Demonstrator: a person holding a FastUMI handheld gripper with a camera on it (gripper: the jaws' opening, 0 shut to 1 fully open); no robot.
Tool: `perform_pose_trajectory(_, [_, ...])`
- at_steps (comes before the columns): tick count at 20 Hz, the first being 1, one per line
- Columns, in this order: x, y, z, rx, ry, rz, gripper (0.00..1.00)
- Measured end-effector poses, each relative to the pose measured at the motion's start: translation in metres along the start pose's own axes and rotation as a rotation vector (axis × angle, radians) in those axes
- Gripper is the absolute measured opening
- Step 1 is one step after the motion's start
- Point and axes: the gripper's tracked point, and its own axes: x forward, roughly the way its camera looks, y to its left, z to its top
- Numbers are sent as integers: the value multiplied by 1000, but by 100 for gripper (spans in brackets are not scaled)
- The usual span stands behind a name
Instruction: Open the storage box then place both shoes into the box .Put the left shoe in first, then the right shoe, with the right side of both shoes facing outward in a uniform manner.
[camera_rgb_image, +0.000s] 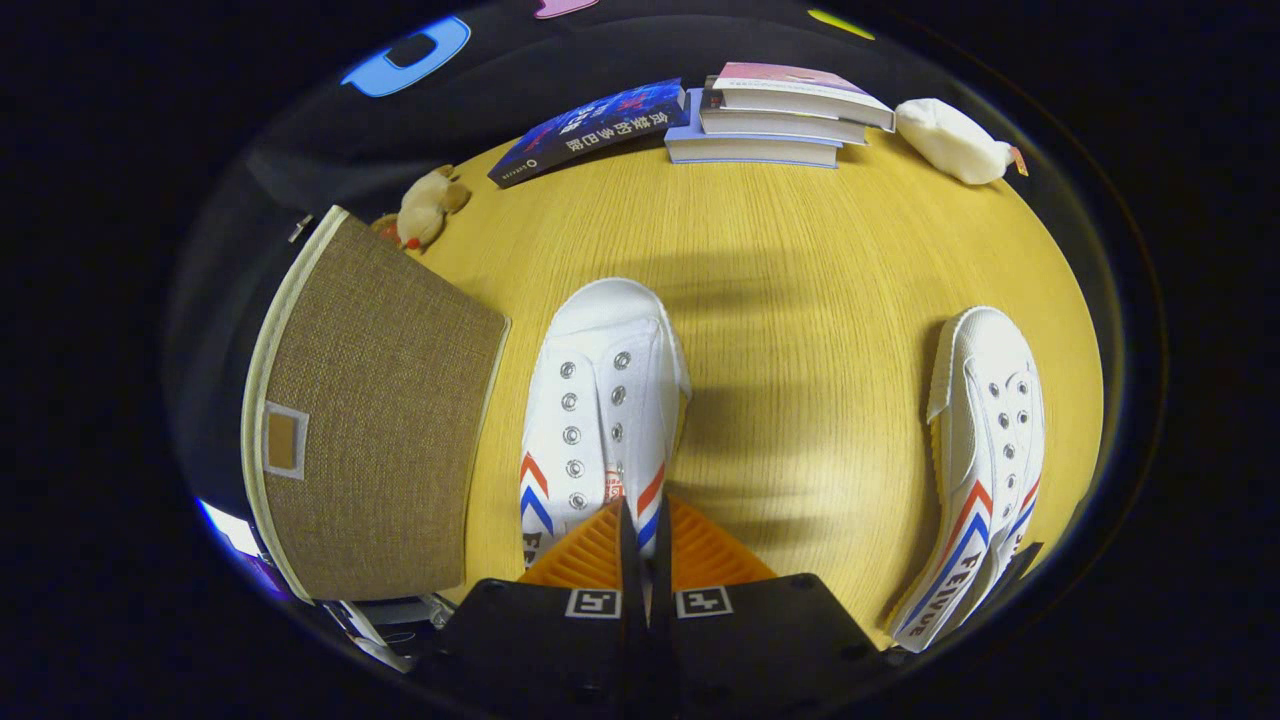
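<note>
the tool (645, 545) has its two fingers pressed together with barely a slit between them, right over the heel end of one white shoe (600, 420). can't tell if they're pinching the heel edge or just sitting above it, the fingers hide that spot. taking that shoe as the landmark: it lies on the wooden table (800, 260) with its toe pointing away from the tool, eyelets up, red and blue chevrons on both sides near the heel. just to its left is the storage box (380, 420), a brown woven fabric thing with pale trim, and its lid looks shut. well off to the shoe's right lies the second shoe (985, 450), tilted so its striped side shows. far beyond the toe there's a stack of books (780, 125), with a dark blue book (590, 130) leaning beside it. a white plush toy (950, 140) sits right of the stack, and a small tan plush (428, 205) is behind the box.
</note>
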Motion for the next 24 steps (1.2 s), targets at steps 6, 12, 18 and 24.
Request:
perform_pose_trajectory(6, [-67, 16, 22, 153, -110, 25, 5])
perform_pose_trajectory(12, [-167, 62, 61, 170, -275, 27, 5])
perform_pose_trajectory(18, [-195, 161, 75, 196, -326, 171, 5])
perform_pose_trajectory(24, [-146, 236, 57, 152, -233, 231, 5])
